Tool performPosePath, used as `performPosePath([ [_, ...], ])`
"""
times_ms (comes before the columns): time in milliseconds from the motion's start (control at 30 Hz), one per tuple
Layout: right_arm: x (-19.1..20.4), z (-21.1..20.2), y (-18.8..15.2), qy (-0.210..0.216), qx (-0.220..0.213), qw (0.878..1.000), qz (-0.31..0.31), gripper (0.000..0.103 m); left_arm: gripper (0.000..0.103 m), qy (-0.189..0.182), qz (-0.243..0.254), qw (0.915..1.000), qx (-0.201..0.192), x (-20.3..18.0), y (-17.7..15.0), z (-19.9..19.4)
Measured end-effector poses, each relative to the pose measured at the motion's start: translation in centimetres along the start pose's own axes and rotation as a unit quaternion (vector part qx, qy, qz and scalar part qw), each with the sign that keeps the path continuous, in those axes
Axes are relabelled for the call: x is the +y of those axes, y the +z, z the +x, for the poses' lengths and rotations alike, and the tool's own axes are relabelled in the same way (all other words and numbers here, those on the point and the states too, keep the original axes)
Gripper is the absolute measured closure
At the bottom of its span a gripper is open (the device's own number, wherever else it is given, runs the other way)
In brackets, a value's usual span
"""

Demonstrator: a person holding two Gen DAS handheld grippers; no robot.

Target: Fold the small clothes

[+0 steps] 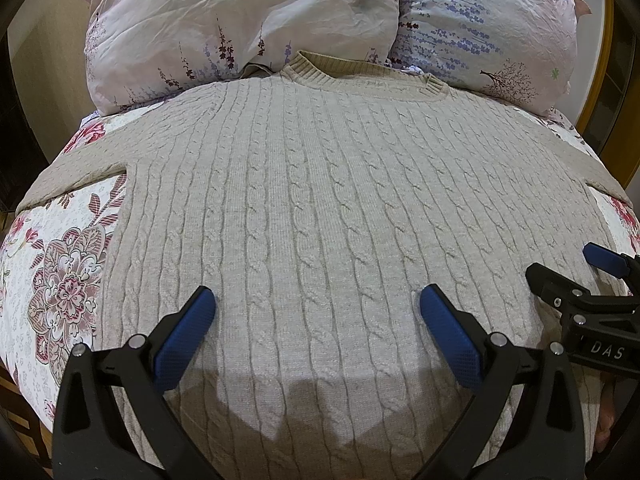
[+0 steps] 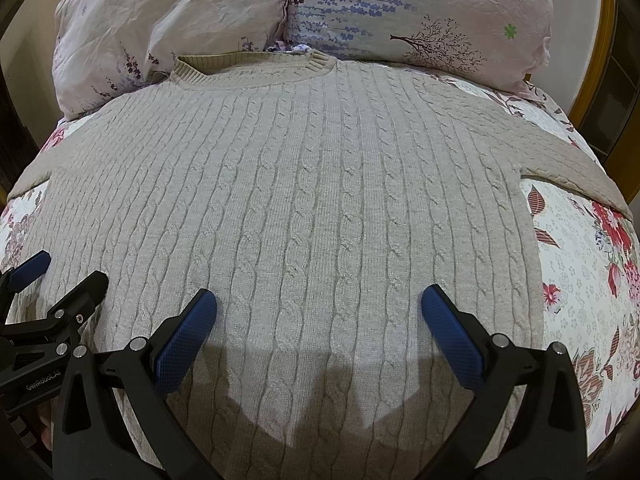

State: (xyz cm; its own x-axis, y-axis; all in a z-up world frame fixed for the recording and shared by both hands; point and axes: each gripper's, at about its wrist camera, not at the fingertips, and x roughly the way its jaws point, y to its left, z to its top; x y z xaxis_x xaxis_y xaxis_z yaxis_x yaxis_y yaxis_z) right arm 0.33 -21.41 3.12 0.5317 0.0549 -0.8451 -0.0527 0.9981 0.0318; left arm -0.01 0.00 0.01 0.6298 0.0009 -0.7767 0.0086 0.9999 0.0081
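A beige cable-knit sweater (image 1: pixel 320 184) lies flat and face up on the bed, collar (image 1: pixel 360 76) toward the pillows, sleeves spread to both sides. It also fills the right wrist view (image 2: pixel 304 184). My left gripper (image 1: pixel 318 308) is open and empty, hovering over the sweater's lower middle. My right gripper (image 2: pixel 320 308) is open and empty, over the lower body a little to the right. The right gripper shows at the right edge of the left wrist view (image 1: pixel 560 270); the left gripper shows at the left edge of the right wrist view (image 2: pixel 66 270).
Two floral pillows (image 1: pixel 240 28) (image 1: pixel 488 28) lean at the head of the bed behind the collar. A floral bedspread (image 1: pixel 60 280) (image 2: pixel 580 280) shows on both sides of the sweater. A wooden frame (image 1: pixel 600 60) stands at the far right.
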Motion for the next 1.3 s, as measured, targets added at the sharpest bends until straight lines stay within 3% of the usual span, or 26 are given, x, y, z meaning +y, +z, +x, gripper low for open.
performPosePath([
  [1067,0.0,-0.5,-0.2,0.003,0.001,1.000,-0.003,0.001,0.002,0.000,0.000,1.0000,0.001,0.0,0.0,0.0],
  [1200,-0.6,-0.7,0.2,0.043,0.015,0.998,-0.033,0.001,0.002,-0.001,0.000,1.0000,0.008,0.0,0.1,0.0],
  [1233,-2.0,-1.0,0.7,0.086,0.024,0.996,-0.025,0.001,0.002,-0.001,0.001,0.9999,0.011,0.0,0.3,0.2],
  [1300,-5.3,-1.9,1.5,0.124,0.009,0.992,0.022,0.001,0.002,-0.004,0.005,0.9998,0.018,0.1,0.6,0.3],
])
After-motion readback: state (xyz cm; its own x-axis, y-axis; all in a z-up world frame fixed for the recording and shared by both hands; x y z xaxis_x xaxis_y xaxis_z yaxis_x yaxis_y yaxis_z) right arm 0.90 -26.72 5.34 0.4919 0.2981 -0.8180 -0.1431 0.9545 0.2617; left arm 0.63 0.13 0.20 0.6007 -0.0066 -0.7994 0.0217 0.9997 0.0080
